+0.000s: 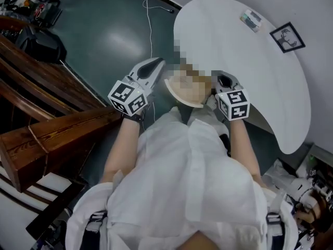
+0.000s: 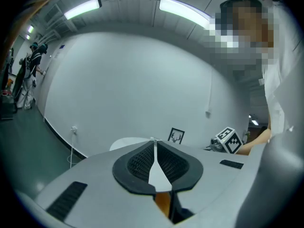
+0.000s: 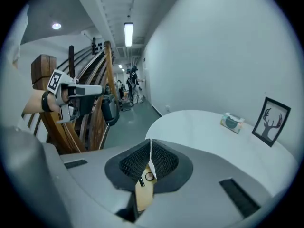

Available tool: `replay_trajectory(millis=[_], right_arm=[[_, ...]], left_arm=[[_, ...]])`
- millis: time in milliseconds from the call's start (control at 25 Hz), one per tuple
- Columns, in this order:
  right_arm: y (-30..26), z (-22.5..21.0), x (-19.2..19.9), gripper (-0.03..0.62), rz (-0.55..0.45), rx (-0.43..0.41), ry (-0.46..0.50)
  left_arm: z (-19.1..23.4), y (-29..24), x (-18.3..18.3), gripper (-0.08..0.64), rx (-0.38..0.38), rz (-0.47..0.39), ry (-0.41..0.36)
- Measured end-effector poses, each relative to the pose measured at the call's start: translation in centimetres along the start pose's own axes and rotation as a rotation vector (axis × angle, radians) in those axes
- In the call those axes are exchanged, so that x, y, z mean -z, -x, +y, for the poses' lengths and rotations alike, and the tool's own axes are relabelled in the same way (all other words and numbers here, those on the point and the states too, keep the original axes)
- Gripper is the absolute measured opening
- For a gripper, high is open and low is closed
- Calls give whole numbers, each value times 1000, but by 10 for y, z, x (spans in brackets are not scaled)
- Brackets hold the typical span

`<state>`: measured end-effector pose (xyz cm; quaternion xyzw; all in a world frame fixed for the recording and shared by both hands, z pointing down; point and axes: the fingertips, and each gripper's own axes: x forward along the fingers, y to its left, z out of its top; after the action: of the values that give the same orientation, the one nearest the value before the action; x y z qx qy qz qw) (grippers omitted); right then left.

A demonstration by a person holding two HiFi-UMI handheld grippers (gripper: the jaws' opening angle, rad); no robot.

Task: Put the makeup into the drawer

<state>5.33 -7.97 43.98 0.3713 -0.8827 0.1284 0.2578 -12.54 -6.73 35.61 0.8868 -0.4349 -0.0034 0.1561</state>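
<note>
Both grippers are held up in front of the person's chest, off the round white table [image 1: 250,72]. My left gripper [image 1: 156,62] has its ribbed pads pressed together with nothing between them [image 2: 154,142]. My right gripper [image 1: 222,79] is shut the same way, empty [image 3: 150,141]. A small white and teal box [image 1: 251,19] lies at the table's far side, also in the right gripper view [image 3: 232,121]. No drawer shows in any view. The left gripper [image 3: 78,96] appears in the right gripper view, and the right gripper's marker cube [image 2: 229,139] in the left gripper view.
A framed deer picture [image 1: 287,37] leans on the wall behind the table. Dark wooden railings and a beam [image 1: 52,134] stand to the left. A white cable [image 1: 148,25] runs across the green floor. Cluttered gear [image 1: 307,191] sits at the lower right.
</note>
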Motion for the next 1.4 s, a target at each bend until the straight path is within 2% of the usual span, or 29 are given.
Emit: replay_trajectory(millis=[440,720,960,1400], right_arm=[[109,-49,-81,11,-383,226,-104],[167,-70,-124,9,-536,325,-90],[185,-67,-141,9,-580,342,-73],[193,-67,-158,9,-606,348,-57]], left_arm=[[1,49,-84,31,-93,-164,-124],[9,81,-118,31,-161,-215,-180],[20,102,-133,31,-211,-255,-176],[29,111,-142,31,-227,-297,-170]])
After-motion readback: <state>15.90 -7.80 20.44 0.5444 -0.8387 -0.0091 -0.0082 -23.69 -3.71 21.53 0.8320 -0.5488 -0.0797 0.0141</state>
